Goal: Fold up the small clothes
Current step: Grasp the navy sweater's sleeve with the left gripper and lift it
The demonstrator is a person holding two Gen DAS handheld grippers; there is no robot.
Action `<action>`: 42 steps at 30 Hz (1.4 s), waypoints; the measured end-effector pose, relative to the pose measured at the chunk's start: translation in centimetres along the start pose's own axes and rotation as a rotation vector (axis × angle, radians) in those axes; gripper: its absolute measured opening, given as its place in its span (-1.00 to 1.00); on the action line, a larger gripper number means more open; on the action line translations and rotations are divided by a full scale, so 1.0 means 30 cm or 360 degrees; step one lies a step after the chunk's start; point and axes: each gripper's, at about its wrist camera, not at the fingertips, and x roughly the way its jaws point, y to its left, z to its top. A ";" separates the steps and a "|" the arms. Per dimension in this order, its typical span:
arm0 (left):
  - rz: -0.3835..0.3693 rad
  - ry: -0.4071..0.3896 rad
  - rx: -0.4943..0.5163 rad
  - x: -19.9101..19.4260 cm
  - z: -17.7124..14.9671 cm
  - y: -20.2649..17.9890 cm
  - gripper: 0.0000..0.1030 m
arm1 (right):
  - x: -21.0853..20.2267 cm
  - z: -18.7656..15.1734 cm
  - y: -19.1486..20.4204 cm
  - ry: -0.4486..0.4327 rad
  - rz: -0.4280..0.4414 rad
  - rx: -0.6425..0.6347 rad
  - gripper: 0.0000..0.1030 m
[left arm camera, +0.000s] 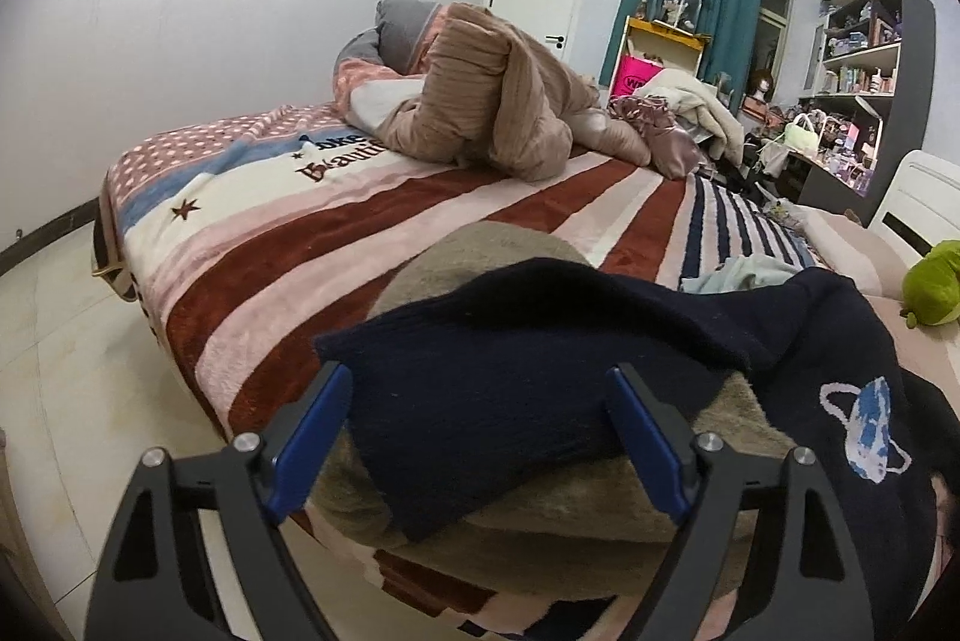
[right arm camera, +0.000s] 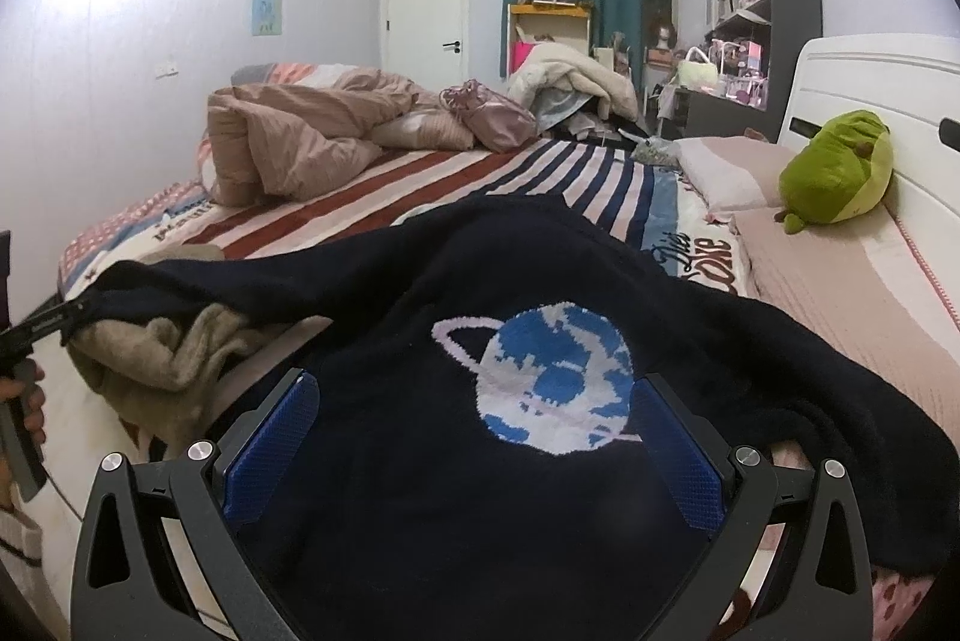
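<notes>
Left gripper [left arm camera: 480, 437]: bottom centre of the left wrist view, blue pads wide, a sleeve or corner of the navy sweater [left arm camera: 516, 389] lying between them; the pads do not look pressed on the knit. No grip that I can confirm.

Right gripper [right arm camera: 474, 437]: bottom centre of the right wrist view, jaws wide, the sweater's planet motif [right arm camera: 540, 377] spread between and just beyond them. Pads stand beside the cloth, not clamped.

Task garment: navy sweater draped across the near edge of the bed, lower half of both frames, partly over a beige garment [right arm camera: 162, 353] at lower left of the right view.

Risk, double pick: the left pads could close on both layers, since the beige cloth sits directly beneath; the fold would then drag it along.

Risk, slip: thick loose knit, a shallow bite may let the sleeve slide out mid-fold.

Risk, edge: sweater hangs near the bed's side; a pull toward the frame bottom could tip it to the floor [left arm camera: 54, 341].

Farther: striped blanket [left arm camera: 420, 221], centre, gives free room for laying flat; crumpled quilt [left arm camera: 492, 101], upper centre, well apart.
</notes>
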 end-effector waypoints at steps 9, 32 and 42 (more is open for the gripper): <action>0.0007 0.0041 0.0007 0.028 0.010 0.026 0.23 | 0.001 0.001 0.002 0.0004 -0.0002 0.0005 1.00; -0.0463 -0.0500 0.0315 -0.312 0.120 -0.361 -0.86 | -0.119 -0.059 -0.148 -0.0122 -0.0005 0.0126 1.00; -0.1096 -0.0251 0.0585 -0.316 -0.020 -0.817 -0.86 | -0.236 -0.148 -0.369 -0.0186 -0.0101 0.0251 1.00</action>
